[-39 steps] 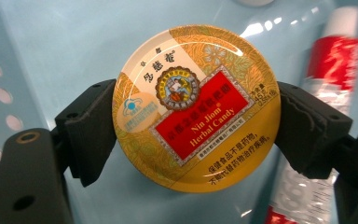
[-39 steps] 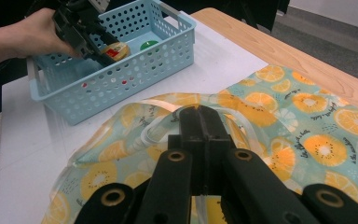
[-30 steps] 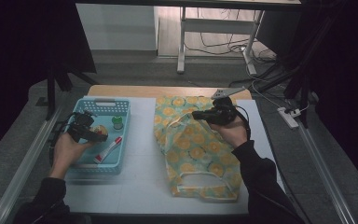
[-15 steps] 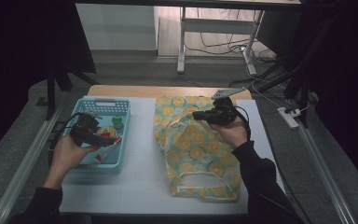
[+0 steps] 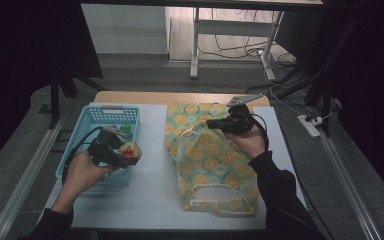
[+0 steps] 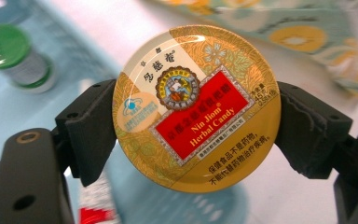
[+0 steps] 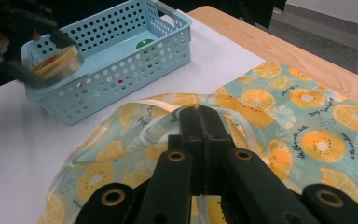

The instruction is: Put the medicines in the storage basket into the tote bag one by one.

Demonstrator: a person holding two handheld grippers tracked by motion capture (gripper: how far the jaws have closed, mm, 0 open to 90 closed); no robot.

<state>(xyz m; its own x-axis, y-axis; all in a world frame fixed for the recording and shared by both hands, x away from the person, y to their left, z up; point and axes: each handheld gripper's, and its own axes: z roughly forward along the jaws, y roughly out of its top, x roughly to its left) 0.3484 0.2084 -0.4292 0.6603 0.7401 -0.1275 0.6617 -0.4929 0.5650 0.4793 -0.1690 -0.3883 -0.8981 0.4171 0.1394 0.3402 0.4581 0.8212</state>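
Left fingers (image 6: pixel 196 135) pinching candy tin (image 6: pixel 196 108) above basket rim (image 5: pixel 130 172), right fingers (image 7: pixel 199 122) pinching bag handle (image 7: pixel 161 122)

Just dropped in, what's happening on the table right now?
A person is working with a gripper in each hand. The left gripper is clamped on a round Nin Jiom herbal candy tin, held above the near corner of the blue basket, where a green-capped bottle lies. The right gripper is shut on the edge of the orange-print bag, lifting it so the bag's mouth faces the basket. The tin has not yet reached the bag.
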